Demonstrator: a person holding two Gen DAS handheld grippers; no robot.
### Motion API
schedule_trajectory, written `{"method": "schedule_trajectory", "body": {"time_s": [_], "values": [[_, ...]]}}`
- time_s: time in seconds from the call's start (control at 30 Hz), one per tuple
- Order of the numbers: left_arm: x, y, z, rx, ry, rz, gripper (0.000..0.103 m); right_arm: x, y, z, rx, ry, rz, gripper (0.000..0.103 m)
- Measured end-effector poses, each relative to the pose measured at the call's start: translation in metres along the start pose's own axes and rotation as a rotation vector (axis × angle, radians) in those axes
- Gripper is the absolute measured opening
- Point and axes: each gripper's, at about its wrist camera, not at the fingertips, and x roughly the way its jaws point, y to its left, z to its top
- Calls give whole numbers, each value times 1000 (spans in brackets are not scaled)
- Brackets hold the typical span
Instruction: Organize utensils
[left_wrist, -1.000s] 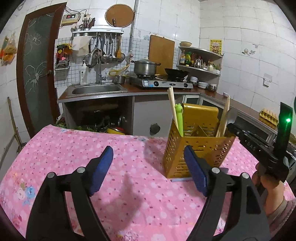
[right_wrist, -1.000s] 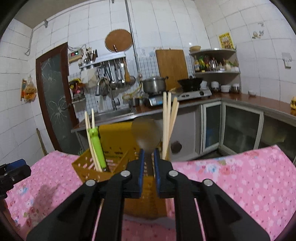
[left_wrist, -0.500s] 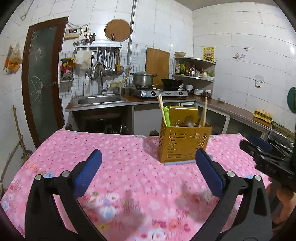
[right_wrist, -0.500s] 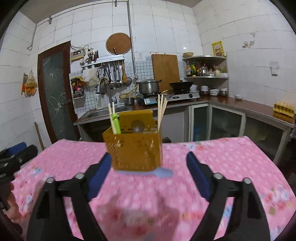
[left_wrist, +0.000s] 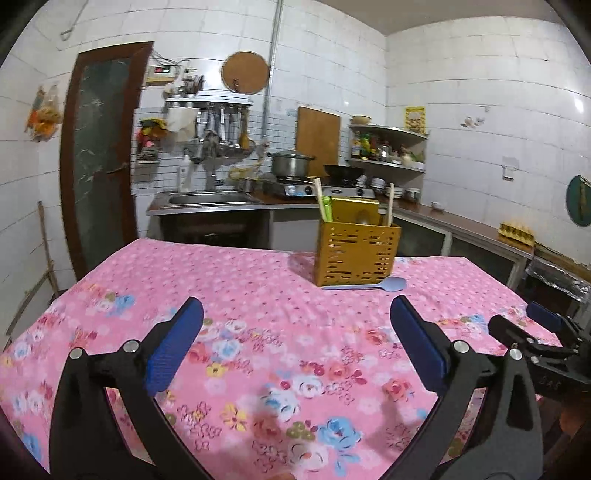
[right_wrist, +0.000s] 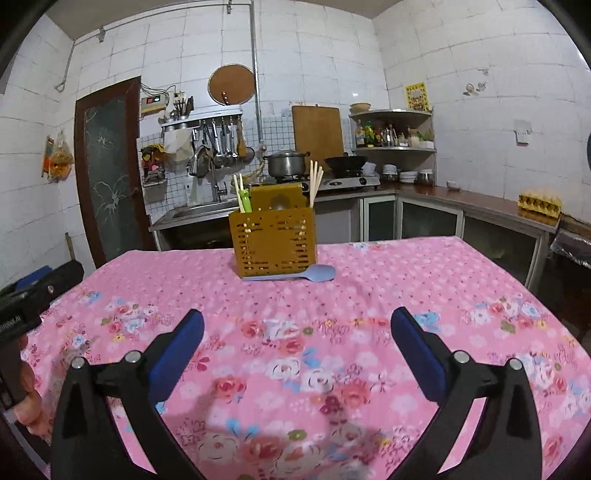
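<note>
Both grippers, left gripper (left_wrist: 295, 343) and right gripper (right_wrist: 297, 345), hang released and empty over the table (right_wrist: 406, 295); one blue spoon (right_wrist: 295, 275) (likely next) lies against the yellow holder (right_wrist: 273, 242).

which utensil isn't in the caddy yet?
The light blue spoon. It lies flat on the pink tablecloth against the front of the yellow caddy; the chopsticks and green utensil stand upright inside.

Table (right_wrist: 424, 295) under pink floral cloth (right_wrist: 314, 350). On it, upright toward the far edge, a perforated yellow utensil holder (right_wrist: 274, 242) with chopsticks and a green-handled piece inside. Flat against the holder's near base, a pale blue spoon (right_wrist: 314, 275), bowl to the right.
</note>
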Motion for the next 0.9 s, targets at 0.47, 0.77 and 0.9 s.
{"method": "schedule_trajectory", "body": {"time_s": [0.47, 0.77, 0.9], "values": [[-5, -17, -33, 111, -57, 17, 98, -19, 12, -16, -69, -101, -81, 99], [-5, -19, -35, 121, -62, 8, 98, -20, 12, -19, -70, -107, -79, 99], [-7, -18, -36, 125, -71, 2, 98, -22, 11, -19, -66, -113, -81, 99]]}}
